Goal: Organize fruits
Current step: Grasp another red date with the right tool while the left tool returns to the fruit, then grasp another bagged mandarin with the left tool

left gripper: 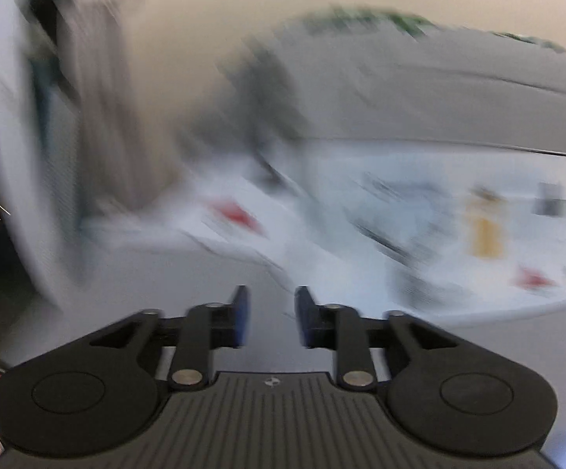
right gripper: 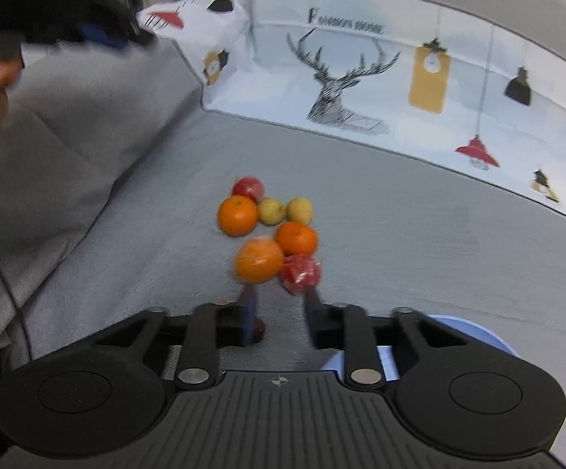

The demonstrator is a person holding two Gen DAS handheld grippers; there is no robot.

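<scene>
Right gripper (right gripper: 277, 305) jaws apart above grey sofa seat (right gripper: 420, 242); fruits (right gripper: 271, 234) ahead.

Left-wrist scene (printed cloth (left gripper: 420, 211)) motion-smeared

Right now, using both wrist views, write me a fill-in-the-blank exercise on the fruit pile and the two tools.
1. The round fruit beside the red apple is coloured ____.
2. The right tool has its fingers ____, with nothing between them.
3. The two small yellow-green fruits lie ____ the fruit wrapped in red film from the camera.
4. The cushion behind the fruit shows a drawn ____.

Missing words: orange; open; beyond; deer
</scene>
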